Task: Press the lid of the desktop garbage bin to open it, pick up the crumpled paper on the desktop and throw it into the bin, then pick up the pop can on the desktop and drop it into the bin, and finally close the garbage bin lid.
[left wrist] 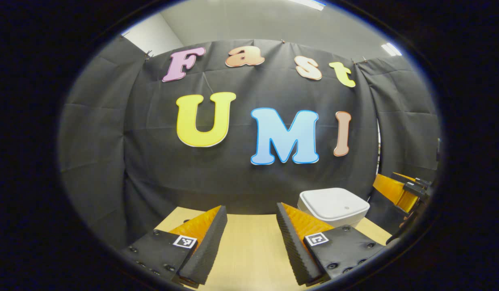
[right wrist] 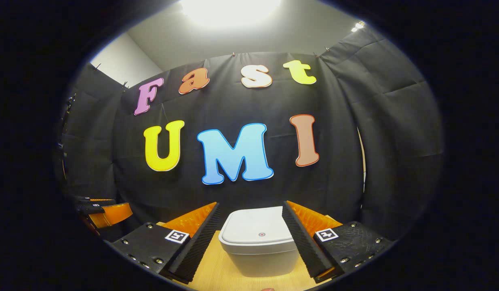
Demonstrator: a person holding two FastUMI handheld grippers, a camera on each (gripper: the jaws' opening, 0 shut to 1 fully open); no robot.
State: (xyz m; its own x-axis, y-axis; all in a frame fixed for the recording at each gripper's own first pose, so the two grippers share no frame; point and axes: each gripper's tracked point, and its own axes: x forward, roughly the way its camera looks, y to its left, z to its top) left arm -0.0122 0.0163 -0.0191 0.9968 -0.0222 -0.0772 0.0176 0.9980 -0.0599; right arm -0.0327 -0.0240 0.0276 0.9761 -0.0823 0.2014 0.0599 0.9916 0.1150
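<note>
1. Both claws are held open with nothing gripped: the left claw (left wrist: 251,238) has bare table between its fingers in the left gripper view, and the right claw (right wrist: 251,238) is spread wide in the right gripper view.
2. The garbage bin (right wrist: 259,242), white with rounded corners, is seen in the right gripper view standing on the table straight ahead of the right claw, framed between the two fingers. Whether the fingers touch its sides cannot be told.
3. The bin's lid (right wrist: 257,228) is down, and a small round mark is seen near its front edge.
4. In the left gripper view the same garbage bin (left wrist: 333,206) is placed at the far right of the table, partly hidden behind the left claw's right finger, with its lid (left wrist: 334,202) shut.
5. The table (left wrist: 251,250) is a pale wood-grain surface, reaching back to a black cloth wall (left wrist: 217,173) hung by clips.
6. Above the cloth a grey ceiling with bright lights is seen, and a white wall at the upper left.
7. The right claw (left wrist: 405,190) is caught at the right edge of the left gripper view, and the left claw (right wrist: 100,210) at the left edge of the right gripper view.
</note>
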